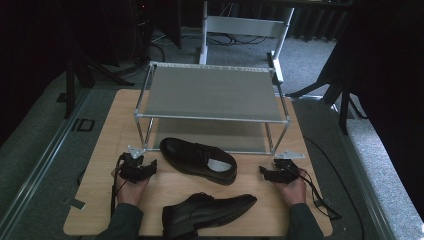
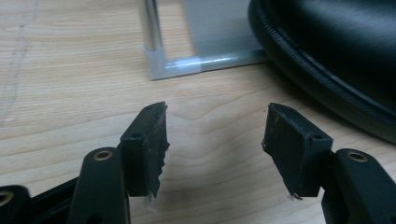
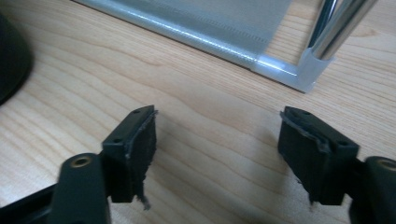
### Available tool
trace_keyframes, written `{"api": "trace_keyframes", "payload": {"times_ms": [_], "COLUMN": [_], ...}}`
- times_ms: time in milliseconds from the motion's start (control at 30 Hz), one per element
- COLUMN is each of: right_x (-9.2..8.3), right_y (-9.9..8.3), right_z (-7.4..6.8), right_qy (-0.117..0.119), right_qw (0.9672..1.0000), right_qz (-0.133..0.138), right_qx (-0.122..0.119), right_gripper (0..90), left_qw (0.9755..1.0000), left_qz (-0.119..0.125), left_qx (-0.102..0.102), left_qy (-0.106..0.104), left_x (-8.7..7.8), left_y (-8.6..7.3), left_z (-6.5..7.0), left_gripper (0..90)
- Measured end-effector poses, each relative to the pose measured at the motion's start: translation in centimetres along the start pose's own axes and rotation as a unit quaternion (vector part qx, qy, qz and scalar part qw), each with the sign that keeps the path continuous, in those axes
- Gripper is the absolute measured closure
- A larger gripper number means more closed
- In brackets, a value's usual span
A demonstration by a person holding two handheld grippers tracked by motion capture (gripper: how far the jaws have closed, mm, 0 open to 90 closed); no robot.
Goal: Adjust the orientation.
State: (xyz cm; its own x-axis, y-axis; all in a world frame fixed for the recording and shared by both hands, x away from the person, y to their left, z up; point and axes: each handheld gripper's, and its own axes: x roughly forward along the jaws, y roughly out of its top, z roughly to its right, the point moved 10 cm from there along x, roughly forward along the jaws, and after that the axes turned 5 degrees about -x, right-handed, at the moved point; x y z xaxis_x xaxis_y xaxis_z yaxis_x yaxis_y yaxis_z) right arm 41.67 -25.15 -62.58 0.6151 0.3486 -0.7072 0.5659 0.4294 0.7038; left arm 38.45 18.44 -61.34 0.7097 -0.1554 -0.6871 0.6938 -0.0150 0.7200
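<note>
Two black leather shoes lie on the wooden table point(image 1: 100, 150). The far shoe point(image 1: 198, 160) sits in front of the rack, toe to the left; its black side point(image 2: 336, 51) rises at the right of the left gripper view. The near shoe point(image 1: 207, 212) lies by the front edge, toe to the right. My left gripper point(image 1: 150, 167) rests left of the far shoe, open, with bare wood between its jaws point(image 2: 215, 135). My right gripper point(image 1: 264, 172) rests right of that shoe, open and holding nothing point(image 3: 217, 140). A dark edge of the far shoe point(image 3: 11, 60) shows at the left of the right gripper view.
A two-tier metal shoe rack point(image 1: 212, 92) with grey mesh shelves stands at the back of the table; its front left foot point(image 2: 161, 65) and front right foot point(image 3: 310, 70) are close ahead of the grippers. Cables point(image 1: 320, 200) trail off the table's right side.
</note>
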Motion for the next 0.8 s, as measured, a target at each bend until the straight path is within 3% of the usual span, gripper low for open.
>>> {"api": "trace_keyframes", "payload": {"times_ms": [67,167,267,333,433,667,800], "right_x": [-0.2,-0.7,-1.2,-2.3,-3.0,-5.5,-6.0], "right_y": [0.0,0.2,0.7,1.9,3.0,6.9,9.0], "right_z": [-0.1,-1.0,-1.5,-2.6,-3.6,-6.9,-8.4], "right_qy": [0.002,0.024,0.016,0.02,0.025,0.052,0.075], "right_qw": [1.0,0.9997,0.9996,0.9987,0.998,0.992,0.9881], "right_qz": [-0.003,-0.001,0.002,0.019,0.025,0.067,0.082], "right_qx": [-0.001,-0.005,-0.025,-0.044,-0.052,-0.093,-0.106], "right_gripper": [39.0,47.0,48.3,51.0,51.0,53.3,55.2], "left_qw": [0.9999,0.9997,0.9996,0.9994,0.9991,0.9978,0.9973], "left_qz": [0.004,0.01,0.012,0.012,0.012,0.017,0.016], "left_qx": [0.003,0.009,0.012,0.013,0.019,0.035,0.042], "left_qy": [-0.009,-0.02,-0.022,-0.029,-0.036,-0.054,-0.058], "left_x": [-0.2,-0.6,-0.7,-0.7,-0.7,-0.9,-0.9], "left_y": [0.1,0.2,0.2,0.2,0.2,0.3,0.2], "left_z": [0.2,0.5,0.7,1.0,1.3,2.7,3.0], "left_gripper": [41.2,41.5,41.6,42.1,42.2,42.8,42.8]}}
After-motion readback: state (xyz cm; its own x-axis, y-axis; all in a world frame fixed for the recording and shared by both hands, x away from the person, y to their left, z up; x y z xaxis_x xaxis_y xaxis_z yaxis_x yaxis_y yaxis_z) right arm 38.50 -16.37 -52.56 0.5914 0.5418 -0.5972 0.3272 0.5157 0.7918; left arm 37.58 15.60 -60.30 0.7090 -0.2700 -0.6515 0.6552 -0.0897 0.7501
